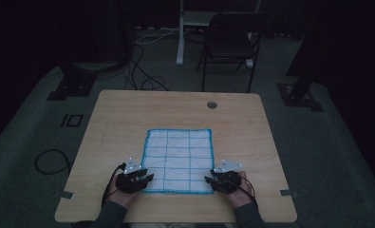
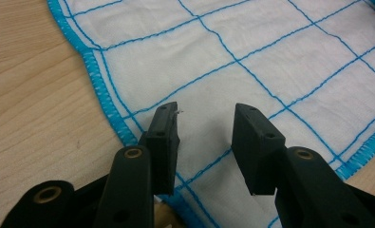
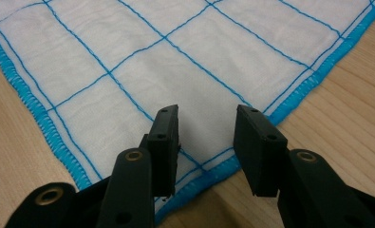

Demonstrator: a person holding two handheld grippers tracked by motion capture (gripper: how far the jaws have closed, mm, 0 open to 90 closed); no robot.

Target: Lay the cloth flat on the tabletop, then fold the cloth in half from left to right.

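Black jaws stand parted on both sides, nothing between them but air and cloth beneath. Along the left gripper, the two jaws sit apart over the white cloth, right at its near left corner, with the blue stitched hem running past just outside the one jaw and a blue grid line crossing under the gap. Whether the tips touch the fabric, I cannot tell. Over to the right gripper: same story, jaws released and spread, poised over the cloth's near right corner, the blue hem passing beneath the outer jaw and bare wood beyond it.

From the high view, the left gripper sits at the cloth's near left corner and the right gripper at its near right corner, each with a pale three-cornered plate on top and a hand behind it; the right hand mirrors the left. The cloth lies flat and spread out, a white rectangle checked with blue lines, on the near half of the wooden table. Beyond the cloth, a round grommet hole sits near the table's far edge. Past the table, on the dim floor, stands a dark folding chair, and cables trail off to the cloth's far left.
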